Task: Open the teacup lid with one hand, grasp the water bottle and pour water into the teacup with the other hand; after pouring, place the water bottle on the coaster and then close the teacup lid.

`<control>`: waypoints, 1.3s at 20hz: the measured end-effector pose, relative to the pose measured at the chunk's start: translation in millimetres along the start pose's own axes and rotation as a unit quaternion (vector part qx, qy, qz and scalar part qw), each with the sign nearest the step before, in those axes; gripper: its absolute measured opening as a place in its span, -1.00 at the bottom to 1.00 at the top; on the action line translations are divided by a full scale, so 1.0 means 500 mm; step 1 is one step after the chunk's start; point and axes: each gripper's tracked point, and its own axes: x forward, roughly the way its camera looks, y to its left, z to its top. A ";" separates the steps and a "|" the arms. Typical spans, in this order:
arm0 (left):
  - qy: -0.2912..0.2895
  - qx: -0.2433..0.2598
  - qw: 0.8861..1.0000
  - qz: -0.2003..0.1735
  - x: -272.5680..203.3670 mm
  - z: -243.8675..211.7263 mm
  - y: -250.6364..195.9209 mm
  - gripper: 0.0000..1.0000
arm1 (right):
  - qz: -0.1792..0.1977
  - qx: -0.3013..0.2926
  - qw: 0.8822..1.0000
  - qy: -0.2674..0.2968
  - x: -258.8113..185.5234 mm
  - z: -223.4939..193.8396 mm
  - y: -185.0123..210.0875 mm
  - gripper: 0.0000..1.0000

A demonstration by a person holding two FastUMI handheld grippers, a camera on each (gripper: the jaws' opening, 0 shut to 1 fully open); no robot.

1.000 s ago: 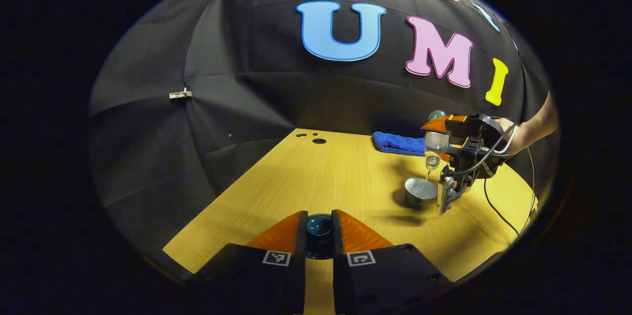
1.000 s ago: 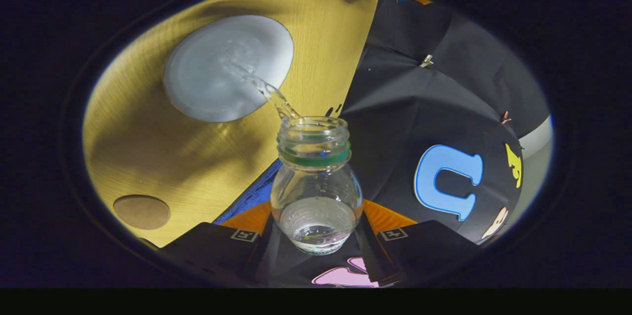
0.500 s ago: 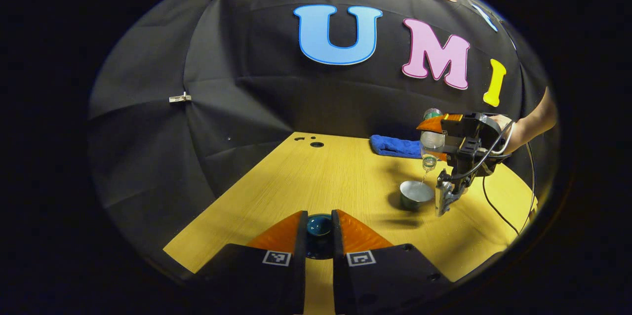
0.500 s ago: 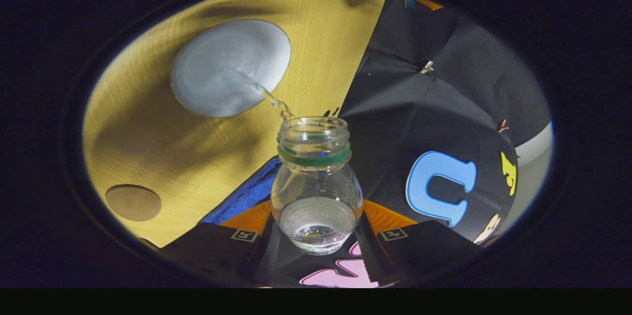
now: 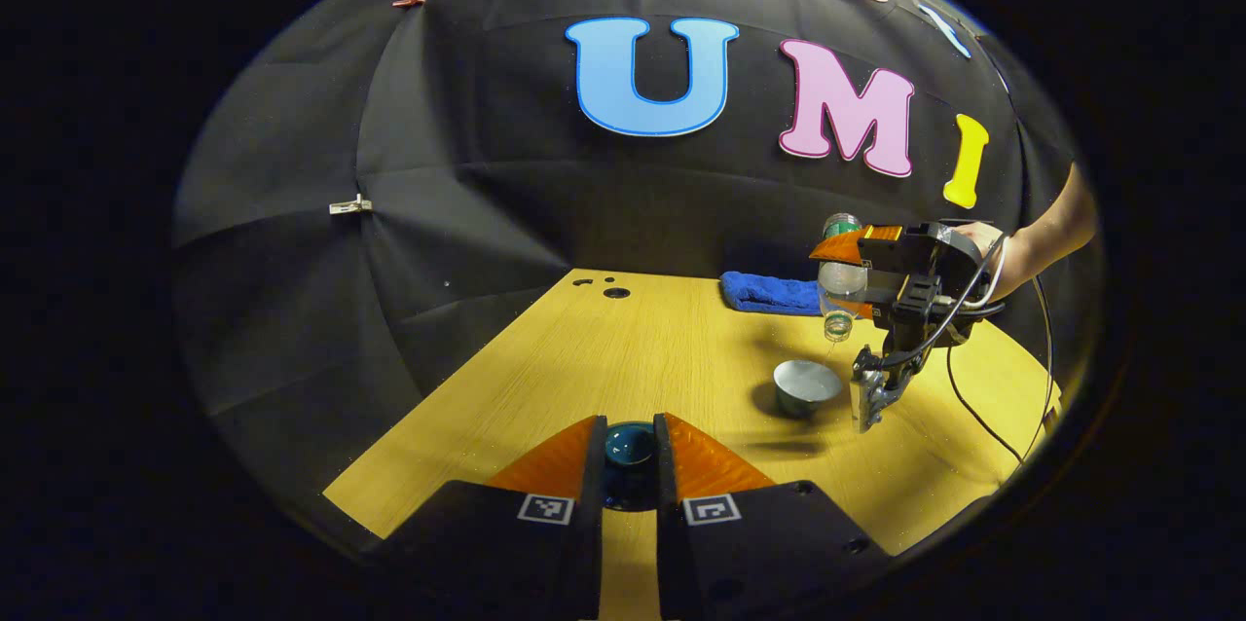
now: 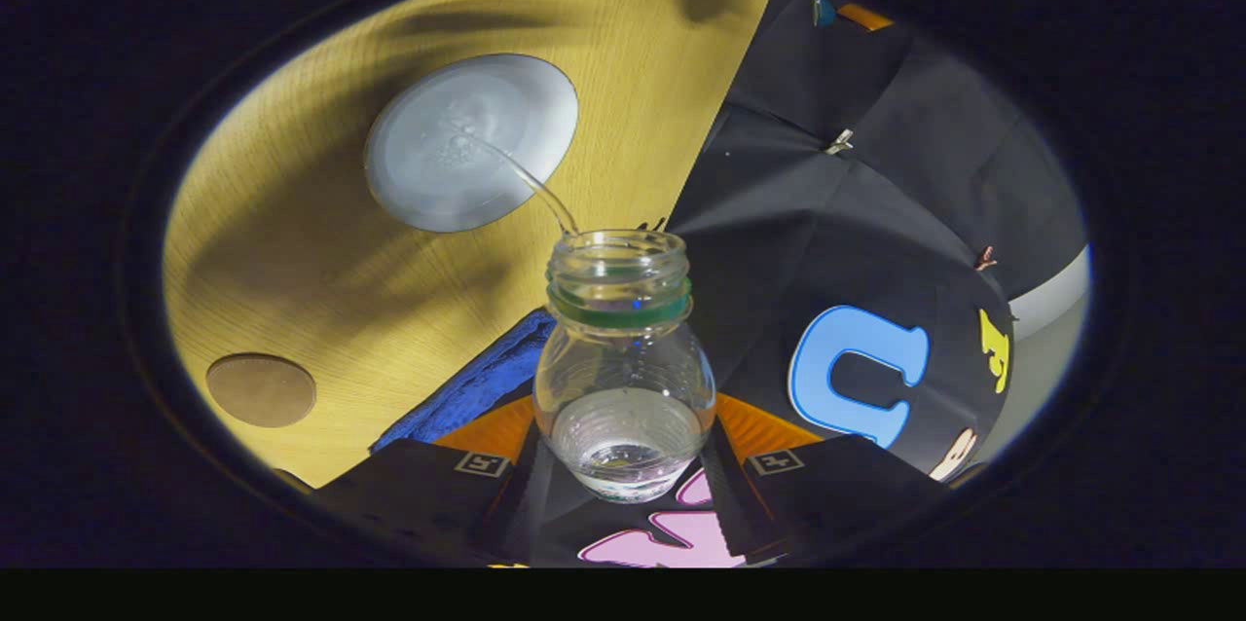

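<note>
Left gripper (image 5: pixel 629 451): both fingers clamped on the teacup lid (image 5: pixel 629 446), held low above the table (image 5: pixel 623 348) at its near edge. Lid removal is therefore complete. Teacup (image 5: pixel 807 386) stands open, well to the right of the lid. Right gripper (image 6: pixel 623 465): both fingers closed on the water bottle (image 6: pixel 623 358), which is tipped mouth-down above the cup; a thin stream runs into the water there. Little water remains in the bottle, so pouring appears near its end. Outstanding: right the bottle, set it on the coaster (image 6: pixel 261 389), unoccupied beside the blue cloth (image 6: pixel 467 387), then refit the lid.
</note>
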 end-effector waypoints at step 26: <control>-0.031 -0.011 0.998 -0.049 0.037 0.143 -0.201 -0.47 | 0.096 0.741 0.648 0.150 -0.123 -0.206 0.014 0.48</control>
